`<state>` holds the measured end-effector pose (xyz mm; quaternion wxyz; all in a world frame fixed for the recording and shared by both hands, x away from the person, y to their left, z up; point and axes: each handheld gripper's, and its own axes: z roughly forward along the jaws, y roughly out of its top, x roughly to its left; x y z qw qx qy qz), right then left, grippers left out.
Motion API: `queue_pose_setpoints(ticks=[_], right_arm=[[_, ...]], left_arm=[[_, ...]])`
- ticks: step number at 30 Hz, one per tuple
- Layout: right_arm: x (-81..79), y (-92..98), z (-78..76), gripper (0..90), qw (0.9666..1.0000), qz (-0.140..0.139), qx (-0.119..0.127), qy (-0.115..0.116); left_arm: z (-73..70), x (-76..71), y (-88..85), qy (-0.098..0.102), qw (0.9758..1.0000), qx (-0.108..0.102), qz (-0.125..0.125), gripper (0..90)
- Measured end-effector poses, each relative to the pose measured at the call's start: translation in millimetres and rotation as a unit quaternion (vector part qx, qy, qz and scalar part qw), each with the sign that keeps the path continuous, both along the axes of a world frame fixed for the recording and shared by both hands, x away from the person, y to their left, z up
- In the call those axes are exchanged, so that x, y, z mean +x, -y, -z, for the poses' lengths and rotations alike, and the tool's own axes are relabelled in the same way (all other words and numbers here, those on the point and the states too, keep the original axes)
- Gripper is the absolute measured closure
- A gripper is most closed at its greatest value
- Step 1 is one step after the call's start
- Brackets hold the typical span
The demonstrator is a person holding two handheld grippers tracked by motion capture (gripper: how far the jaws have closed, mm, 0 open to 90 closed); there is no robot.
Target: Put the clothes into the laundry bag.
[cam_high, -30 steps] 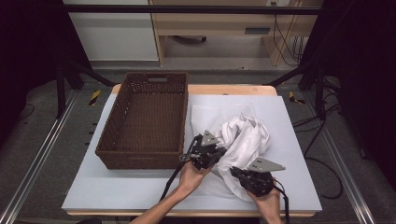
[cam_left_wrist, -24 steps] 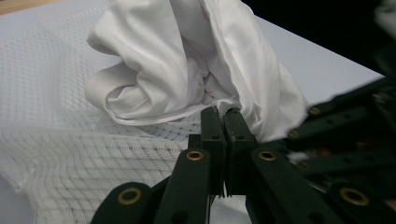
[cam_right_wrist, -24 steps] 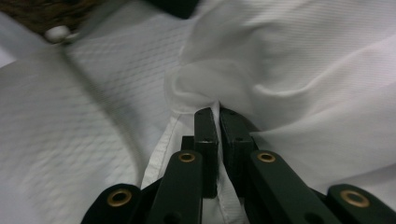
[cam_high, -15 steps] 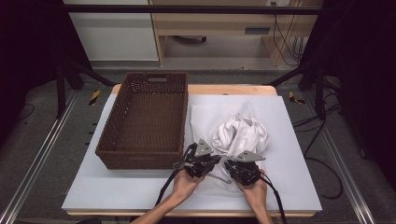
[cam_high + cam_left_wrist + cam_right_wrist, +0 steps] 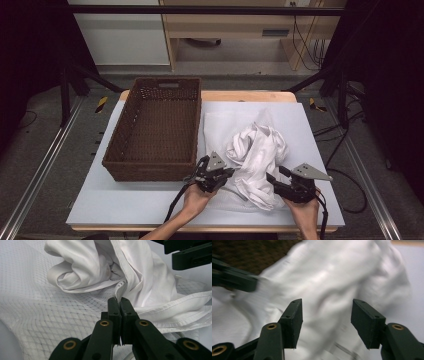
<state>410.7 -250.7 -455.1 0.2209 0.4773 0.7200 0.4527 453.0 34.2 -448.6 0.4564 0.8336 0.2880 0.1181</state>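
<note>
Garment: crumpled white garment (image 5: 257,155) on the white table (image 5: 125,205), at 3 o'clock of the wicker basket (image 5: 155,127), just beside it.
Left gripper (image 5: 118,301): jaws pressed together on a hem of the garment.
Right gripper (image 5: 272,179): at 5 o'clock of the heap; jaws have just been opening, parted, cloth ahead, nothing pinched.
Open room: bare tabletop at 7 o'clock, before the basket.
Surroundings: grey floor, metal rails.

Each black gripper (image 5: 227,175) (image 5: 272,178) carried a grey 3-cornered plate (image 5: 216,160), brass-coloured pivot rivets (image 5: 104,323), 2 flat rectangular jaws and a trailing black cable (image 5: 175,206); the forearms were bare.
</note>
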Motion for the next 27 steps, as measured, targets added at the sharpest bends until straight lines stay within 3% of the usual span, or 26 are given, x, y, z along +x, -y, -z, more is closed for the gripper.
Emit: queue_pose_setpoints(ticks=[5, 6, 7, 9, 12, 16, 18, 20, 24, 25, 27], right_arm=[[13.0, 1.7, 24.4, 45.4, 0.9983, -0.008, 0.003, -0.058], [13.0, 1.7, 24.4, 45.4, 0.9983, -0.008, 0.003, -0.058], [14.3, 1.1, 26.0, 51.1, 0.9981, -0.015, 0.006, -0.060], [13.1, -2.2, 23.5, 72.3, 0.9985, -0.026, -0.002, -0.047], [8.5, -3.5, 15.0, 86.2, 0.9991, -0.036, -0.006, -0.023], [-0.3, -8.4, 1.2, 88.1, 0.9976, -0.066, 0.008, 0.019], [-3.4, -16.3, -3.2, 88.3, 0.9948, -0.096, 0.025, 0.027], [-5.1, -28.1, -5.0, 88.3, 0.9916, -0.123, 0.026, 0.031], [-0.8, -58.5, 4.3, 88.0, 0.9873, -0.158, 0.009, 0.014], [-0.8, -58.5, 4.3, 88.0, 0.9873, -0.158, 0.009, 0.014], [7.6, -75.7, 12.3, 88.0, 0.9870, -0.160, -0.016, -0.002]], left_arm=[[1.9, 1.3, -0.3, -0.011, 0.9999, -0.007, 0.002, 87.6], [2.3, 1.6, -0.5, -0.011, 0.9999, -0.006, 0.002, 87.6], [2.4, 1.7, -0.5, -0.012, 0.9999, -0.007, 0.001, 87.7], [2.4, 1.8, -0.3, -0.013, 0.9999, -0.009, 0.001, 87.6], [2.0, 2.6, -0.3, -0.018, 0.9997, -0.015, -0.005, 87.7], [-0.2, 4.8, -1.2, -0.024, 0.9993, -0.024, -0.012, 87.7], [-1.8, 5.6, -1.5, -0.027, 0.9992, -0.026, -0.015, 87.8], [-3.4, 6.2, -1.4, -0.028, 0.9991, -0.028, -0.016, 87.8], [-9.9, 7.8, 0.2, -0.029, 0.9989, -0.032, -0.018, 87.9], [-9.9, 7.8, 0.2, -0.029, 0.9989, -0.032, -0.018, 87.9], [-11.8, 6.9, 2.3, -0.022, 0.9991, -0.030, -0.019, 88.0]])
